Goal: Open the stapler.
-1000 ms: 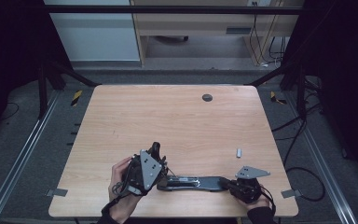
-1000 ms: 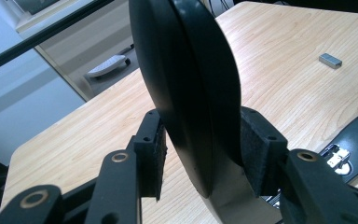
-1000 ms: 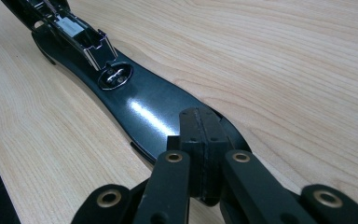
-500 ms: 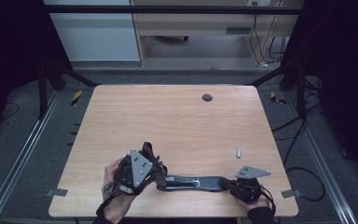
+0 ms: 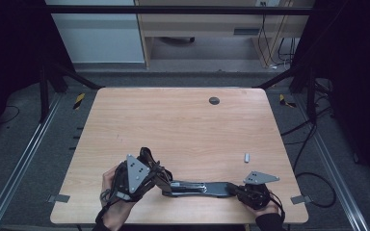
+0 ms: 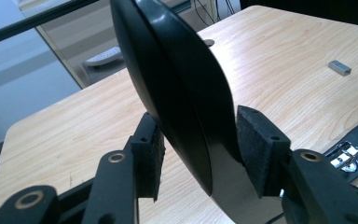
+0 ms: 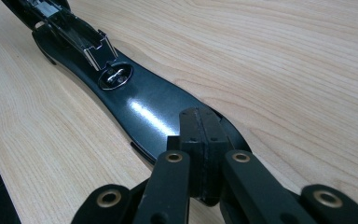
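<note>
With my left gripper (image 6: pixel 196 158) I am pinching the raised cover (image 6: pixel 182 84) of the black stapler (image 5: pixel 197 186), which is lying opened out along the near edge of the table (image 5: pixel 183 130). The pads (image 6: pixel 261 154) are sitting against both sides of the glossy, curved shell, and the jaws have just been opening with the cover between them. That is the weak point, I think: the shell is slick and tapered, so a loosening grip could let it slide out and snap down onto the magazine (image 7: pixel 81 39).

At the middle, the hinge is taking the strain. If I am pulling the cover at an angle instead of along its swing, I am likely twisting the whole stapler across the wood.

On the right, my right gripper (image 7: pixel 203 135) is pressed fully together, tips bearing down on the rear end of the base (image 7: pixel 144 107) and clamping nothing. That hold is only friction on shiny plastic, so the base could skid or tip up. The small strip of staples (image 5: pixel 246 157) is lying just beyond it and could get knocked away.
</note>
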### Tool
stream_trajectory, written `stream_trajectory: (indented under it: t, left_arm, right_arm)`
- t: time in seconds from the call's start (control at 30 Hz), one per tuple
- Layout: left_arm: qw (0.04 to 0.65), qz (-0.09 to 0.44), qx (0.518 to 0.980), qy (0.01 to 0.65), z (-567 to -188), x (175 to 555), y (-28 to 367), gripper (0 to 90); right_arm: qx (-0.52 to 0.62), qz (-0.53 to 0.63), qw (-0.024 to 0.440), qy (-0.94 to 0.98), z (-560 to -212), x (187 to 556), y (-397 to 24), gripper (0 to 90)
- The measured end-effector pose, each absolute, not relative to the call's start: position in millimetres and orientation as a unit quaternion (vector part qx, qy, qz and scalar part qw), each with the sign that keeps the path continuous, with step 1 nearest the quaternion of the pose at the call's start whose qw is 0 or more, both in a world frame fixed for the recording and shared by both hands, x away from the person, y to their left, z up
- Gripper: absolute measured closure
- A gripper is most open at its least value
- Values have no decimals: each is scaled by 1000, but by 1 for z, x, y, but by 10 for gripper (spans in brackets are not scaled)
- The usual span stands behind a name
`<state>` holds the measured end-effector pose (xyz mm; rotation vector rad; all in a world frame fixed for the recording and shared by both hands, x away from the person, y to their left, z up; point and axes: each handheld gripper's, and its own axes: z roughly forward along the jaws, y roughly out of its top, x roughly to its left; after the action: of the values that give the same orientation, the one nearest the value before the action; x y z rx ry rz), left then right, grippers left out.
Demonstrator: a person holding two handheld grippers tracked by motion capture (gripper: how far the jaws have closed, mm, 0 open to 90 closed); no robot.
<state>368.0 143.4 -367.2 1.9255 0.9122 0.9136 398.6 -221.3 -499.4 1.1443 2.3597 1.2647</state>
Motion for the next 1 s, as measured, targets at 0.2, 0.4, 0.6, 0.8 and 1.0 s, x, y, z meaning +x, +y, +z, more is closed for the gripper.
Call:
stream_trajectory:
  t: [0.2,0.4,0.6,0.8,1.0]
  left_arm:
    - [402,363,757,365,-369,368,147,521]
    - [407,360,750,377,-372,368,154,514]
    - [410,360,743,387,-375,367,161,507]
    - [415,356,737,397,-378,368,167,498]
    - [418,352,733,405,-381,368,173,490]
  right_arm:
    - [391,431,114,805,-499,399,-221,900]
    - [391,431,113,805,-499,398,-221,900]
    - [392,432,111,805,-499,399,-221,900]
    - [392,432,111,805,-499,399,-222,900]
    - [391,432,113,805,-499,399,-222,900]
